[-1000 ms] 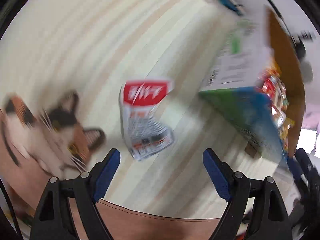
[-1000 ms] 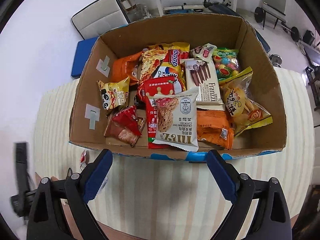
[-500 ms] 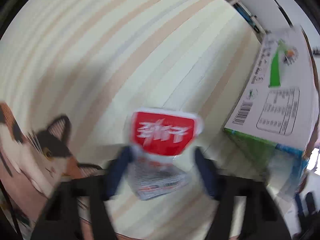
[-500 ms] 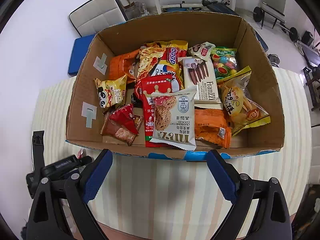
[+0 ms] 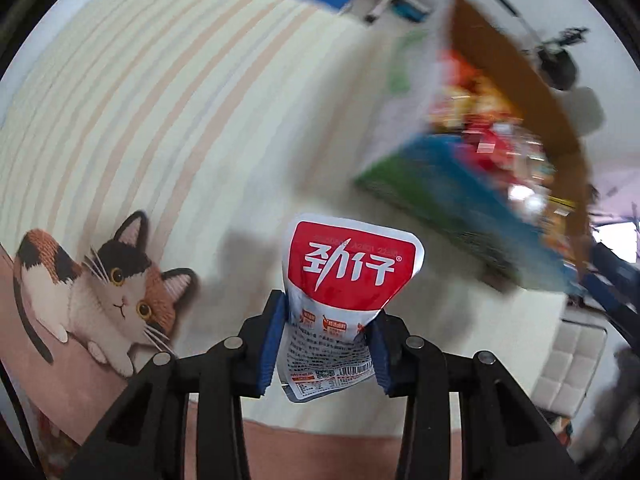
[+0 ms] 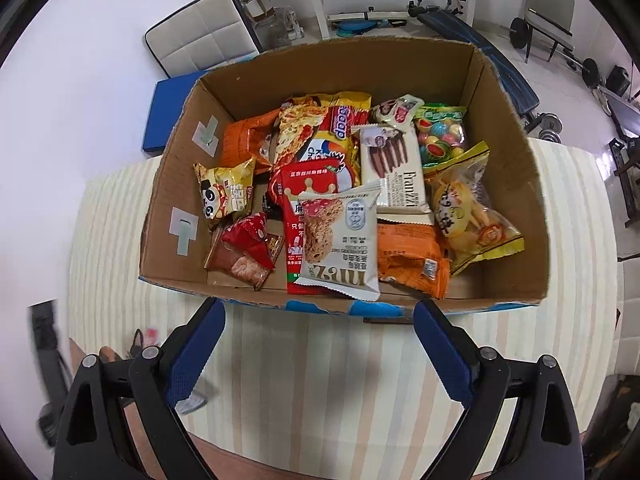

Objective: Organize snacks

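Red-and-white packet point(image 5: 344, 300), cream striped cloth point(image 5: 140, 100) (calico cat print), seemingly blue-green box point(image 5: 448, 196)

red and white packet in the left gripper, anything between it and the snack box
Nothing visible does. The left gripper is shut on the red and white packet, and only bare striped tablecloth lies between it and the open-topped cardboard box, though that view is blurred.

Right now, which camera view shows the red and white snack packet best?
The left wrist view. There the red and white snack packet is sharp and central, pinched at its lower half by the left gripper. The right wrist view shows at most a small blurred red speck at its lower left; it cannot be identified.
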`<act>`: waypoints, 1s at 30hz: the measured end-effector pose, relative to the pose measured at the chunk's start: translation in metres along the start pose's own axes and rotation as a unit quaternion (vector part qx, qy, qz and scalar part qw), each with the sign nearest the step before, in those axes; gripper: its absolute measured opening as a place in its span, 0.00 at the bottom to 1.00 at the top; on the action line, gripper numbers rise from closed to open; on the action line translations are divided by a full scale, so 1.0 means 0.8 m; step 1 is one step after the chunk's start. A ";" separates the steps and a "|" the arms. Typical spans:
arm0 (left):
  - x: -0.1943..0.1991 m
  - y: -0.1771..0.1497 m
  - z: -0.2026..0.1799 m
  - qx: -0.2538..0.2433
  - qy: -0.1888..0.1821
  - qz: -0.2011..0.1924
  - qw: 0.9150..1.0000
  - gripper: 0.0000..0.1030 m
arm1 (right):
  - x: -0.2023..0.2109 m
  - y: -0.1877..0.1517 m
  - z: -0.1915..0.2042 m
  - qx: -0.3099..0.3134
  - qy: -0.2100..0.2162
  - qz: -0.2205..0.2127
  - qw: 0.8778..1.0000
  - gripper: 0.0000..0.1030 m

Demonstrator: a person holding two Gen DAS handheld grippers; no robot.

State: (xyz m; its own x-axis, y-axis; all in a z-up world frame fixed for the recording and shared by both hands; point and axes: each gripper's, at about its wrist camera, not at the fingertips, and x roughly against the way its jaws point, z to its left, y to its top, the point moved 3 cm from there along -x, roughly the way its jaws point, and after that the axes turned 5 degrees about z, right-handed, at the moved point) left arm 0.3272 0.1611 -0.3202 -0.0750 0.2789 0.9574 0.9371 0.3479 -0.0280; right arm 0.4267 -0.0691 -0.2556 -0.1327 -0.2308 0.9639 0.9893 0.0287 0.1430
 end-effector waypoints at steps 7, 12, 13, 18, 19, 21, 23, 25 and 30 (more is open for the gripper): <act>0.097 0.043 -0.095 -0.081 -0.046 -0.042 0.995 0.35 | 0.034 0.015 -0.018 -0.001 0.002 -0.016 1.000 0.95; 0.117 0.104 -0.159 -0.121 -0.035 -0.060 0.990 0.35 | 0.047 0.041 -0.034 -0.008 -0.008 -0.028 1.000 0.95; 0.114 0.116 -0.167 -0.127 -0.030 -0.058 0.990 0.35 | 0.047 0.045 -0.037 -0.008 -0.011 -0.028 1.000 0.95; 0.076 0.163 -0.198 -0.147 -0.009 -0.035 0.988 0.36 | 0.034 0.074 -0.057 -0.016 -0.030 -0.022 0.999 0.95; 0.065 0.167 -0.201 -0.150 -0.005 -0.025 0.988 0.36 | 0.029 0.078 -0.061 -0.018 -0.034 -0.020 0.999 0.95; 0.041 0.178 -0.206 -0.151 0.005 -0.007 0.989 0.37 | 0.016 0.089 -0.068 -0.022 -0.042 -0.012 0.999 0.95; 0.022 0.184 -0.209 -0.154 0.019 0.004 0.988 0.37 | 0.006 0.096 -0.073 -0.024 -0.047 -0.004 0.999 0.95; 0.005 0.194 -0.218 -0.159 0.029 0.010 0.987 0.37 | -0.004 0.101 -0.076 -0.023 -0.051 0.002 0.998 0.95; -0.019 0.197 -0.222 -0.160 0.057 0.029 0.985 0.38 | -0.021 0.108 -0.080 -0.020 -0.063 0.013 0.998 0.95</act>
State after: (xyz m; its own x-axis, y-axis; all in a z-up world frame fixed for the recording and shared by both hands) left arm 0.5369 0.0526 -0.2884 0.0034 0.1811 0.9835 0.9995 0.0289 -0.0087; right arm 0.5184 -0.1251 -0.2741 -0.1111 -0.1054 0.9882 0.9938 -0.0064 0.1110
